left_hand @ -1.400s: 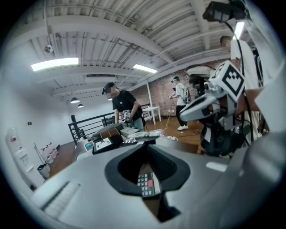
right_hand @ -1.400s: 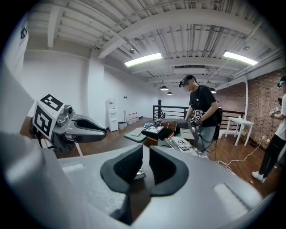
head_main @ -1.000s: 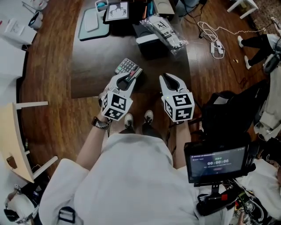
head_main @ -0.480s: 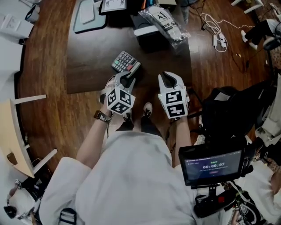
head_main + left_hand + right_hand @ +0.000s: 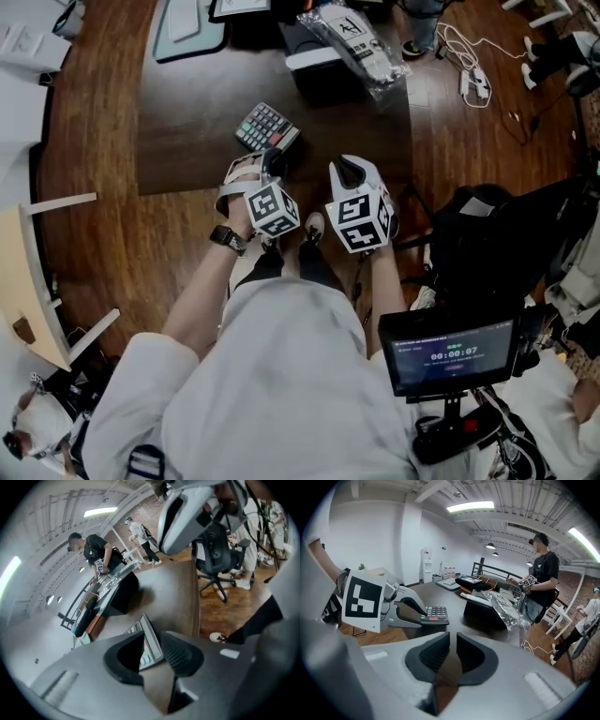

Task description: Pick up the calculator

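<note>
The grey calculator [image 5: 267, 127] with dark and coloured keys lies near the front edge of the dark table [image 5: 187, 122]. My left gripper [image 5: 270, 163] points down at the calculator's near end. In the left gripper view the calculator [image 5: 152, 645] shows edge-on between the jaws, which are opening, with a gap at the left pad. The right gripper view shows those jaws straddling the calculator [image 5: 436, 614]. My right gripper [image 5: 349, 172] hangs to the right of it above the table edge. Its jaws [image 5: 453, 641] are almost together, with nothing between them.
A black box with a plastic-wrapped pack [image 5: 342, 52] stands behind the calculator, and a teal tray [image 5: 192, 37] at the back left. A black chair [image 5: 487, 234] and a monitor [image 5: 455, 352] are at my right. A person [image 5: 541, 573] stands at the table's far side.
Both grippers have come down toward the table edge and rolled. The left one's tips now sit at the calculator's near end.
</note>
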{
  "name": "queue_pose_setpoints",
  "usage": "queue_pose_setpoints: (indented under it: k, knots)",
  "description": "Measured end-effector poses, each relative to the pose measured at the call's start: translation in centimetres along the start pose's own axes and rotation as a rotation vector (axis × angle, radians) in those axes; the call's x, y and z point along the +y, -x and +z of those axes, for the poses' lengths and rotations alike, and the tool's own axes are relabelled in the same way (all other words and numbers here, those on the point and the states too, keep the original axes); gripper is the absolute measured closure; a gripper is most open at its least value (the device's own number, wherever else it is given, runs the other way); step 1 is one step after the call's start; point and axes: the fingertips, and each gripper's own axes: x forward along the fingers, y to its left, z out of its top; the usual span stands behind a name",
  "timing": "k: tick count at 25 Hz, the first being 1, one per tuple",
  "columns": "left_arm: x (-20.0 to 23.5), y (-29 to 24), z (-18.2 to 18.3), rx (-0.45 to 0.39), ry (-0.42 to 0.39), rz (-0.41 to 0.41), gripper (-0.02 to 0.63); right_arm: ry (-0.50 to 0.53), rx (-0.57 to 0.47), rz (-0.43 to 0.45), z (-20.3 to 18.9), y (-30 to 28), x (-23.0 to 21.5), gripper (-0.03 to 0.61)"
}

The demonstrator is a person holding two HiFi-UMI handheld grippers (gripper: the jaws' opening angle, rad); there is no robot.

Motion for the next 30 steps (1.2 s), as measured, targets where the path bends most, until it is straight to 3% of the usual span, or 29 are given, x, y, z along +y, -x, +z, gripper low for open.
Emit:
queue_pose_setpoints:
  k: [4,8,11,19,24,30]
  knots:
    - [-0.4,-1.3,-0.6,0.075,0.034,0.005,0.471,-0.015,-0.003,0.024,-0.4,-0.6,0.3,0.543]
    - [-0.5,-2.9,-1.8,0.155,-0.024,0.062,0.437,-0.023,-0.005,0.056,-0.7,-1.0,0.8,0.543]
    - [-0.4,-3.7,-2.2,0.193,-0.024,0.087,0.434,-0.044,-0.008,0.068,-1.1,-1.3,0.9,0.543]
    - [-0.2,-4.8,-2.7,0.225,-0.012,0.109,0.436,-0.07,-0.005,0.076,-2.1,-1.8,-0.3,0.543]
    - [-0.2,-5.2,-1.8,0.187,0.016,0.116,0.44,-0.113,-0.009,0.072,-2.7,-2.2,-1.0,0.543]
    - [0.3,-5.1,-2.3,0.223,-0.034,0.197,0.505,-0.144,-0.017,0.067,-2.9,-2.4,-1.7,0.543]
